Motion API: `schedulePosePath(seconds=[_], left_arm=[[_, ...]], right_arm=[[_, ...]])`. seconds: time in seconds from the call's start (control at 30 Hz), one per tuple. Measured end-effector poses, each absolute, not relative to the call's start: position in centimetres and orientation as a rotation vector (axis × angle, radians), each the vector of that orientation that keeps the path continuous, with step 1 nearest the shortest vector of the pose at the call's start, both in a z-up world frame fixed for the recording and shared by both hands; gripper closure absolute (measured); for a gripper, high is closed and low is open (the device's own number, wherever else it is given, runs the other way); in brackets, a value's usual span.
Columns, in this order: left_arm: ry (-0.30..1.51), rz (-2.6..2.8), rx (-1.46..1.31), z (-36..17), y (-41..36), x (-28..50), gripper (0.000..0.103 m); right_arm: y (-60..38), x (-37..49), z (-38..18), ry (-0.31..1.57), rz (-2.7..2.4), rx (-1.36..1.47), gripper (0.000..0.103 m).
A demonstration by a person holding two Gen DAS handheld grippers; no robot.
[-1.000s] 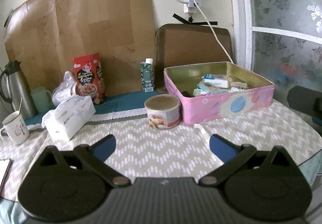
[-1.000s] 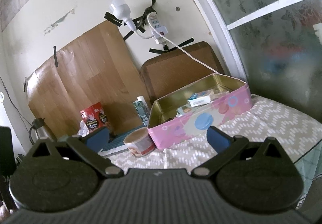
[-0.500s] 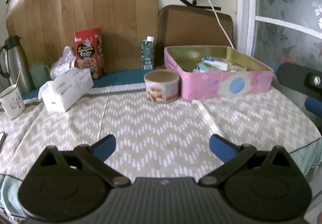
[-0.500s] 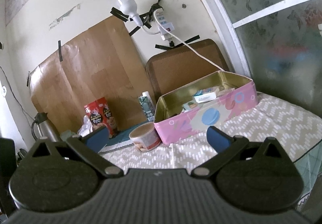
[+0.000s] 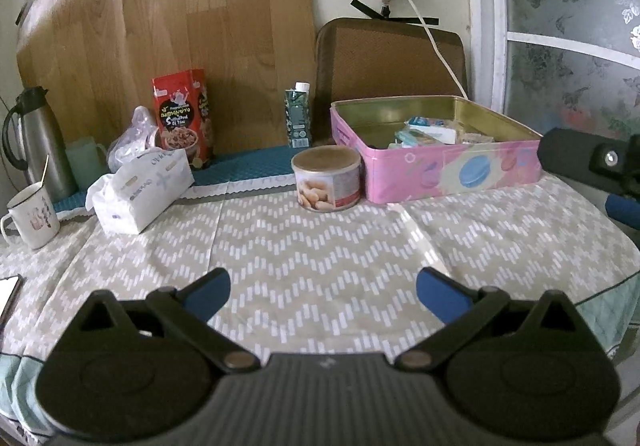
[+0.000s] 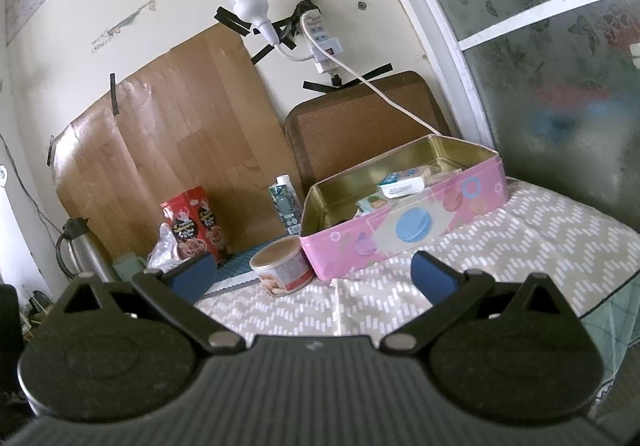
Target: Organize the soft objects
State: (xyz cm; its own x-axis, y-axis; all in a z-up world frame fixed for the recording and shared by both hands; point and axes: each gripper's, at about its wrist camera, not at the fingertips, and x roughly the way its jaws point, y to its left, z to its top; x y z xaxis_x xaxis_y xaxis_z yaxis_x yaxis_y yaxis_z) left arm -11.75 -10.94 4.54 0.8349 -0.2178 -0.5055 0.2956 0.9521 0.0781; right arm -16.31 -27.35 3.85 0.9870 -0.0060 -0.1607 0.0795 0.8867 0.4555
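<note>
Left wrist: red box (image 5: 182,120) lettering perhaps Thai, left tongs (image 5: 323,292) empty, spread

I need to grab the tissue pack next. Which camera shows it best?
The left wrist view: the tissue pack lies fully visible on the tablecloth. In the right wrist view, the right gripper almost entirely hides it.
</note>
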Motion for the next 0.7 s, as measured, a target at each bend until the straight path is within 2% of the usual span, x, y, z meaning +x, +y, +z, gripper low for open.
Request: schedulePosePath(seconds=[0.7], left_arm=[[0.547, -0.268, 0.186, 4.01, -11.06, -11.94, 0.000]], right_arm=[[-27.53, -16.36, 3.36, 0.168, -0.059, 0.501, 0.000]])
